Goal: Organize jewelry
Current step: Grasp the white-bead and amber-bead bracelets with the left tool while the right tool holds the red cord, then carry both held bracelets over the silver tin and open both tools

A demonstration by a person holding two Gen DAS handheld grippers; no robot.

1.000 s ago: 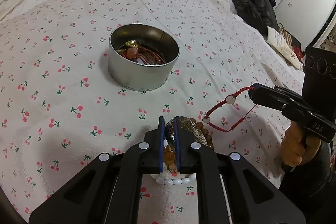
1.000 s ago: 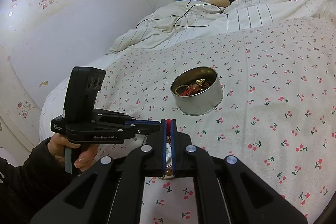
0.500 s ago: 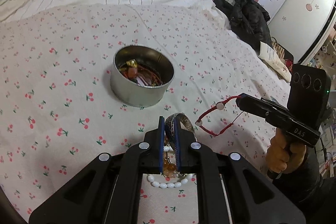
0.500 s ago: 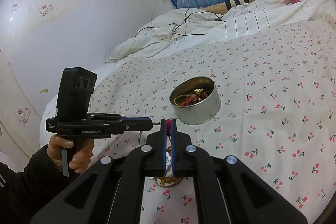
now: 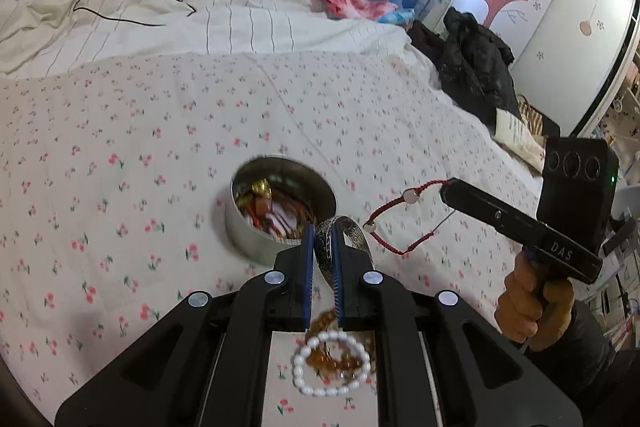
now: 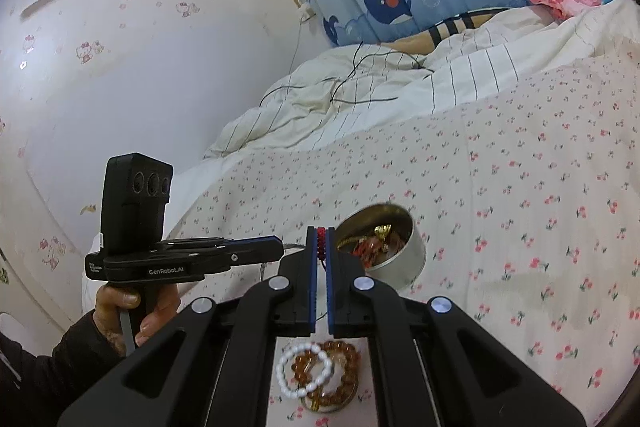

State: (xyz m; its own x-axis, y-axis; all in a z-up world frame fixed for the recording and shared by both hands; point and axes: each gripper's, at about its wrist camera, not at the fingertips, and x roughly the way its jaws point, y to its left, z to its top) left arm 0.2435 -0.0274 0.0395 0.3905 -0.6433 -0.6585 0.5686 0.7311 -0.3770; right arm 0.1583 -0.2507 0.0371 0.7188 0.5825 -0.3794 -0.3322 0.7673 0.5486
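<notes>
A round metal tin [image 5: 256,243] [image 6: 404,259] sits on the cherry-print bedsheet with several jewelry pieces inside. My left gripper [image 5: 323,233] is shut on a silver bangle [image 5: 352,233], held up just near the tin's front rim. My right gripper [image 6: 320,231] is shut on a red cord bracelet [image 6: 320,245]; in the left wrist view the bracelet [image 5: 400,223] hangs from it to the right of the tin. A white bead bracelet [image 5: 320,367] [image 6: 304,367] and an amber bead bracelet [image 5: 340,363] [image 6: 340,371] lie on the sheet below both grippers.
A striped duvet [image 5: 200,19] with a black cable lies at the far side of the bed. Dark clothes [image 5: 476,67] are piled at the right bed edge by a white wardrobe [image 5: 560,7]. A wall [image 6: 120,87] borders the left.
Both grippers have risen from the sheet with their pieces. The bangle came up off the bead bracelets and now sits closer to the tin. The red cord bracelet hangs higher.
</notes>
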